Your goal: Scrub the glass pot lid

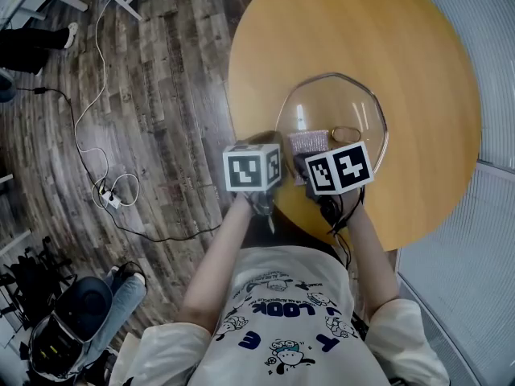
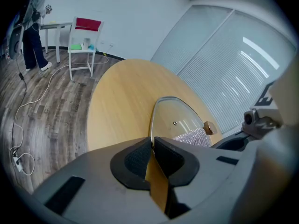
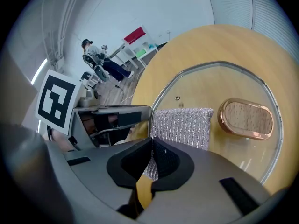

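At the near edge of the round surface (image 1: 346,22), the left hand-held gripper (image 2: 152,141) is clenched on the thin metal rim of the glass pot lid (image 1: 326,103). Just beside it, the right hand-held gripper (image 3: 151,143) pinches one end of a silvery mesh scouring pad (image 3: 182,122), which lies flat on the glass. The lid sits in the near half of the surface, closer to its left edge than its right, and the grain of the wood shows through the clear pane. An oval knob (image 3: 246,118) with a pale wood face and a copper-coloured band stands on the lid beyond the pad, apart from it, and a small vent hole (image 3: 177,98) lies towards the rim. Smooth, bare honey-coloured wood runs from the lid to the far and right edges. Off the left edge, dark plank flooring (image 1: 169,111) carries a loose white cable (image 1: 87,135).
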`<state>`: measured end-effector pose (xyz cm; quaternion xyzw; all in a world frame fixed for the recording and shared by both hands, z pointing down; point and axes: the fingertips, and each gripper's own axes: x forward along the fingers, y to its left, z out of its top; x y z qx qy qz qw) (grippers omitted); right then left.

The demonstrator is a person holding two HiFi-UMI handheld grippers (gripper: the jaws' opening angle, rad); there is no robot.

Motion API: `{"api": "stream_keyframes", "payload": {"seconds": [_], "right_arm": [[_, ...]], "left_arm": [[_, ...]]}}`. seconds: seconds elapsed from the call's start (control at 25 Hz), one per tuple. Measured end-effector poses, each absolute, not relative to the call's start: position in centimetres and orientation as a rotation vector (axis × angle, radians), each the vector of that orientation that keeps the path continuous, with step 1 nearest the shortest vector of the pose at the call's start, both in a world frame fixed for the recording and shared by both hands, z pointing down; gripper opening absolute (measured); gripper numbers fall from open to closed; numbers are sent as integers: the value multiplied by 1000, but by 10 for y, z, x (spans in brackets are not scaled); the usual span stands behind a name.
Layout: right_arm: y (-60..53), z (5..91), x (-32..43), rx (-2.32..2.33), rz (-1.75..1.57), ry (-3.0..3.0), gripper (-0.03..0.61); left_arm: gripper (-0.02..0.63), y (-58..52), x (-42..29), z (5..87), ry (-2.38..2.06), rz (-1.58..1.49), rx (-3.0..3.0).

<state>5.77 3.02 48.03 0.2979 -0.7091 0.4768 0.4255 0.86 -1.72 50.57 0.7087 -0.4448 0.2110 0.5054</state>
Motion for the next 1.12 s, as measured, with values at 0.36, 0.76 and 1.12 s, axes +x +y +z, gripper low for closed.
{"api": "stream_keyframes", "payload": {"seconds": [0.36, 0.76, 1.12], "right_arm": [[21, 483, 53, 729, 1184, -1781, 32], [9, 483, 45, 713, 1154, -1794, 32], [4, 482, 42, 701, 1144, -1814, 32]], "left_arm": [[31, -18, 10, 508, -1065, 507, 1709], [31, -19, 9, 508, -1067, 500, 1700], [31, -16, 10, 508, -1071, 499, 1697]]}}
